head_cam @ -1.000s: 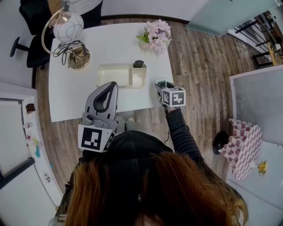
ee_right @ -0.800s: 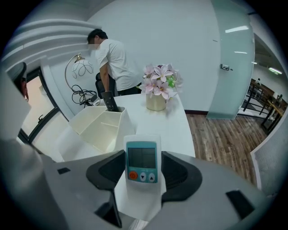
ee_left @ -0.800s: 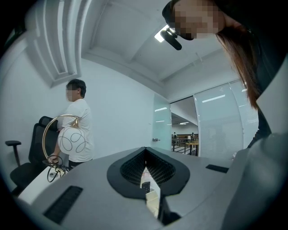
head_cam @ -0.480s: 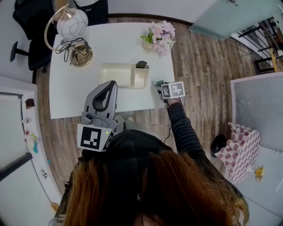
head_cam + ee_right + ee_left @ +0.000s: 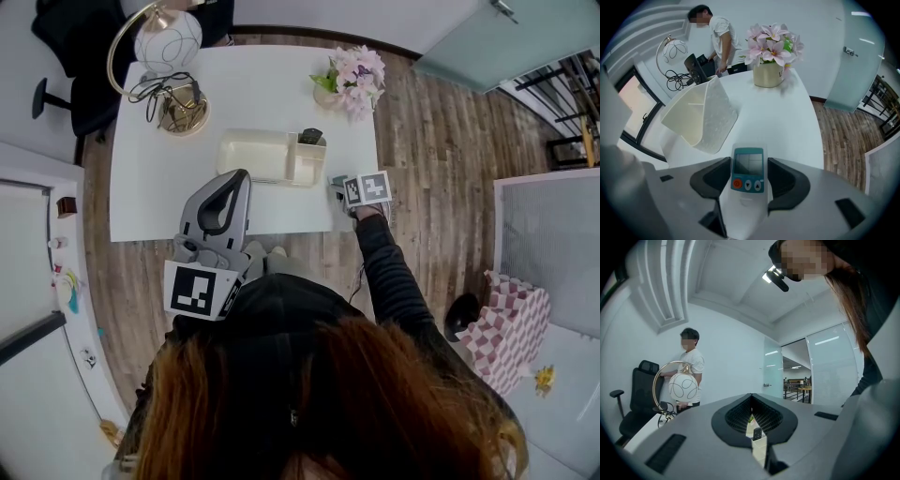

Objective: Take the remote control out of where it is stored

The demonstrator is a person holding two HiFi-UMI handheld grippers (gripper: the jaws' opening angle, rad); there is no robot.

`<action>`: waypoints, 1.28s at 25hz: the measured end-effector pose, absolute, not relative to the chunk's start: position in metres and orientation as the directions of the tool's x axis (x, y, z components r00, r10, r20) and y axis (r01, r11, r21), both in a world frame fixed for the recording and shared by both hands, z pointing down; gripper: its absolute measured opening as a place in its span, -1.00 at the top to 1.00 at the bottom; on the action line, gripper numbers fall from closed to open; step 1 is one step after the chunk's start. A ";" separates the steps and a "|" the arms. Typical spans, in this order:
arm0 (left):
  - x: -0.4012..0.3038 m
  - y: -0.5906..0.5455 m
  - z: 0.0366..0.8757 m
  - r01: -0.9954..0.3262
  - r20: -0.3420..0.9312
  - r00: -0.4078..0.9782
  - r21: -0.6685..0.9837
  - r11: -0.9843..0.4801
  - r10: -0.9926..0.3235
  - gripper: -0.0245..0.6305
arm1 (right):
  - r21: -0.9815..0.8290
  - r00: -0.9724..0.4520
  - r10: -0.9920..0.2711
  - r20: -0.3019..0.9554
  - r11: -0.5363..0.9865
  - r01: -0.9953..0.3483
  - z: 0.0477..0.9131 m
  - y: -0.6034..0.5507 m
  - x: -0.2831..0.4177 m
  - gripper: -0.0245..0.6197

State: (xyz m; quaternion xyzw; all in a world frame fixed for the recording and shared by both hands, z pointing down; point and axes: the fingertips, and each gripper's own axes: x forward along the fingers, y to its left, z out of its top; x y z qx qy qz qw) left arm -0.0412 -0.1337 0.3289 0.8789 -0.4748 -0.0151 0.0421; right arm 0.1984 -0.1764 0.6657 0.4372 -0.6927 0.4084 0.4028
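My right gripper (image 5: pixel 339 185) hangs over the table's near right edge, shut on a white remote control (image 5: pixel 748 174) with a teal screen panel and an orange button. The remote lies lengthwise between the jaws of the right gripper (image 5: pixel 748 164). The cream storage box (image 5: pixel 267 156) stands just left of it on the white table (image 5: pixel 159 197). A second, dark remote (image 5: pixel 310 137) sticks up from the box's right compartment. My left gripper (image 5: pixel 232 183) is raised close to the person's head, jaws together and nothing in them; the left gripper (image 5: pixel 751 397) points toward the box.
A globe lamp (image 5: pixel 169 42) with tangled cables stands at the table's far left, and a pot of pink flowers (image 5: pixel 354 73) at the far right. A person (image 5: pixel 689 366) stands beyond the table by a black chair (image 5: pixel 61 52). Wooden floor lies to the right.
The head view has shifted, so the table sits slightly higher and to the right. The right gripper with the white remote looks smaller and a little nearer the box. The left gripper has not moved.
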 end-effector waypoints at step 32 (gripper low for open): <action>-0.039 -0.121 0.325 -0.825 0.006 0.562 0.074 -0.560 -0.827 0.90 | -0.229 -0.364 -0.600 0.712 0.291 -0.929 0.618 -0.181 0.186 0.87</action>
